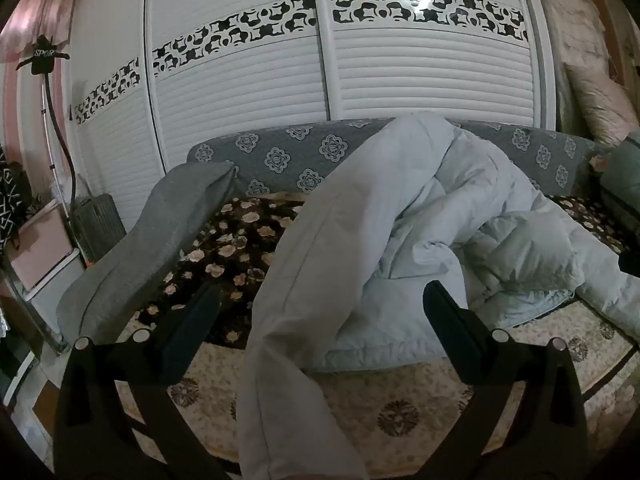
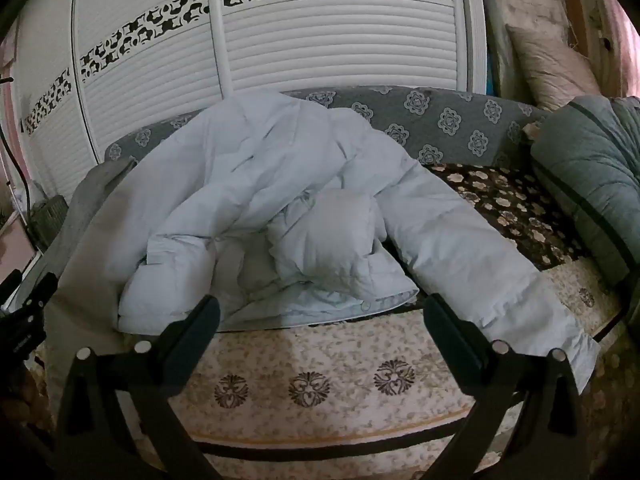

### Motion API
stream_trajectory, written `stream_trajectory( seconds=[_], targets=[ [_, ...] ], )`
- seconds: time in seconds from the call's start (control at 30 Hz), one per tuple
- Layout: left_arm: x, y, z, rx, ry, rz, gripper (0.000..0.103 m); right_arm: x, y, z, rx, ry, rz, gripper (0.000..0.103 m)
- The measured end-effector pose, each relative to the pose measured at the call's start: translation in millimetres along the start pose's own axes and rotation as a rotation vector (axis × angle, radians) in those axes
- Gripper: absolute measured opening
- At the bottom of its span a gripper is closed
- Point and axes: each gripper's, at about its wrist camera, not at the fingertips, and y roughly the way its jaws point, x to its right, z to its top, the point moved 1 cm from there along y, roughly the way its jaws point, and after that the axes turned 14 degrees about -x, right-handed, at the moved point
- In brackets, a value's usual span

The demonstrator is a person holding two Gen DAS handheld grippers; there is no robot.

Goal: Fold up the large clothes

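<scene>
The puffy pale coat (image 2: 280, 208) lies crumpled on the sofa (image 2: 440, 120), one sleeve (image 1: 288, 320) hanging over its front. Both the left gripper (image 1: 320, 312) and right gripper (image 2: 320, 320) gape, empty. Likely light, soft, slippery; cuffs or hem look best to pinch.

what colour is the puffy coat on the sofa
Pale icy blue, plain with no print. The puffy coat shows best in the right wrist view.

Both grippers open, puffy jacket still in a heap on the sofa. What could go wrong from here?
1. One sleeve hangs over the sofa's front edge; pulling it could drag the jacket off.
2. The jacket is bunched, so a pinch may catch several layers.
3. The left gripper and right gripper hold nothing yet.
</scene>
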Motion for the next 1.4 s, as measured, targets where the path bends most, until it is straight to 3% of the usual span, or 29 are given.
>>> stream_trajectory(
  seconds=[0.53, 0.87, 1.17, 1.4],
  targets=[
    [-1.5, -5.1, 3.6, -0.009, 0.020, 0.008, 0.100, -1.7, 1.6, -2.4, -0.007, -0.002, 0.004, 0.101],
    [-3.3, 6.3, -2.2, 0.009, -0.033, 0.002, 0.100, -0.9, 0.7, -2.1, -0.005, -0.003, 0.003, 0.101],
    [-7.1, 8.2, -1.9, -0.060, -0.049, 0.005, 0.100, -0.5, 0.5, -1.9, -0.004, -0.003, 0.003, 0.101],
    [-6.9, 7.2, -0.8, -0.070, -0.049, 0.005, 0.100, -0.7, 0.8, -2.0, -0.006, -0.003, 0.005, 0.101]
  ],
)
